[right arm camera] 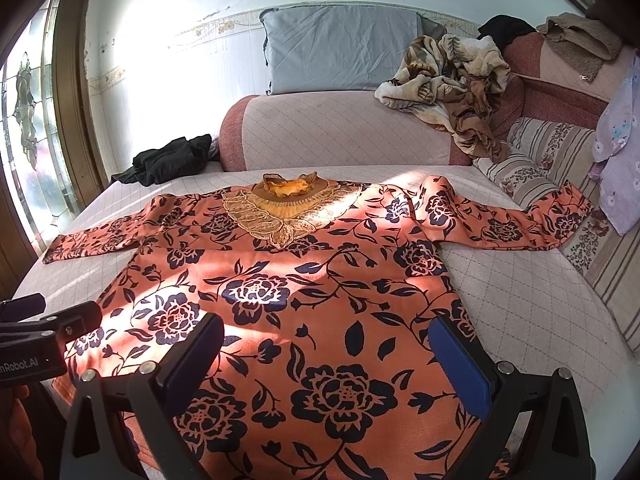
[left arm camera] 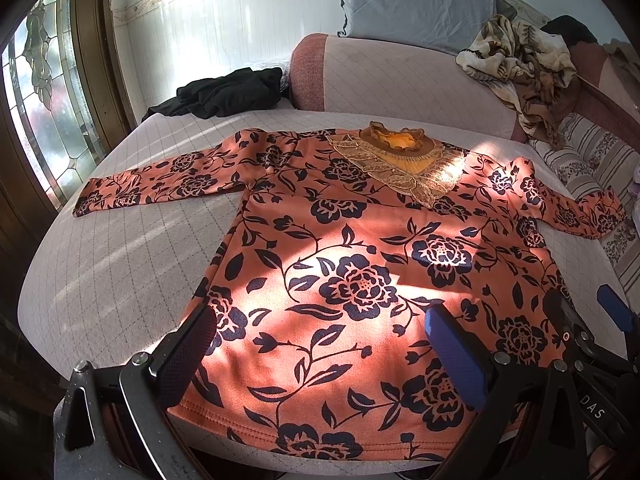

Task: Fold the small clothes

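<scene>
- Left wrist view: an orange flowered top point(left arm camera: 352, 264) lies face up and spread flat on a quilted bed point(left arm camera: 120, 264), collar away from the camera, hem nearest, both sleeves stretched out to the sides.
- The left gripper point(left arm camera: 320, 344) hangs over the hem's left part with its jaws released and wide apart, nothing between them; the right gripper point(right arm camera: 326, 352) hangs likewise over the hem's right part, jaws spread and empty.
- No fold looks begun. The likely first step is bringing a sleeve or a side across the body; each gripper would do well to pinch only the garment's edge, lift low, and lay the fabric across without dragging the rest out of shape.
- The left sleeve point(left arm camera: 160, 180) lies flat on the bed. The right sleeve point(right arm camera: 508, 220) runs onto a striped cushion point(right arm camera: 552, 152) and is rumpled at the shoulder, so it may want smoothing before it is folded in.
- A lace collar point(right arm camera: 288, 212) stands up thick at the neck and could bulge under a fold.
- Around it: a black garment point(right arm camera: 168, 160) at the far left, a brown blanket point(right arm camera: 452, 76) heaped on a bolster, a grey pillow point(right arm camera: 344, 48) against the wall. None touches the top.
</scene>
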A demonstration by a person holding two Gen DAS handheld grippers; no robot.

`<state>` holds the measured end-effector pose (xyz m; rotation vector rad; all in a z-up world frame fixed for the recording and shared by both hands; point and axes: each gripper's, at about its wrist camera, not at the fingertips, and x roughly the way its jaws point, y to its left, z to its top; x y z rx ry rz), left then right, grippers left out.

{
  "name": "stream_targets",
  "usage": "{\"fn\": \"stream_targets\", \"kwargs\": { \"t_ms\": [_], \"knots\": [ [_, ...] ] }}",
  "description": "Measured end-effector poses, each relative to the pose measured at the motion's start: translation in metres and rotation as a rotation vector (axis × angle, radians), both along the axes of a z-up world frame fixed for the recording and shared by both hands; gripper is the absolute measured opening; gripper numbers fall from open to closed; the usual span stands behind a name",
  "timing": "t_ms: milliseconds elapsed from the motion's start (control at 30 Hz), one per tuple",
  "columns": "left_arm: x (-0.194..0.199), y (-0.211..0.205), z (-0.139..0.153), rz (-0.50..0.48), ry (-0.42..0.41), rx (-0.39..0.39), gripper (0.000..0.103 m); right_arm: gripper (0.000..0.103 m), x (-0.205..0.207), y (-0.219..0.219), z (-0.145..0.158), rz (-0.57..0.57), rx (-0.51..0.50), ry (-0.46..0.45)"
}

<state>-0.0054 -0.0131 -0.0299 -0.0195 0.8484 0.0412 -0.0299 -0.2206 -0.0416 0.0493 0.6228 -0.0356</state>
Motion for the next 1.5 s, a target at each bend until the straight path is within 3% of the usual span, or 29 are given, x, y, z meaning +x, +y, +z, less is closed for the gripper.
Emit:
{"fn": "stream_targets", "kwargs": {
  "t_ms": [1000, 1267, 1500],
  "knots": [
    [-0.001, 0.001, -0.002, -0.001, 0.004, -0.005, 0.103, 0.103, 0.001, 0.001, -0.001, 0.001, -0.002, 0.003],
    [0.012, 0.025, -0.004, 0.051, 0.015, 0.000, 0.103, 0.103, 0.017, -0.001, -0.010, -0.037, -0.092, 0.135],
    [0.030, 0.053, -0.001, 0.120, 0.008, 0.004, 0.103, 0.103, 0.030, -0.024, -0.015, -0.093, -0.082, 0.205]
  ]
}}
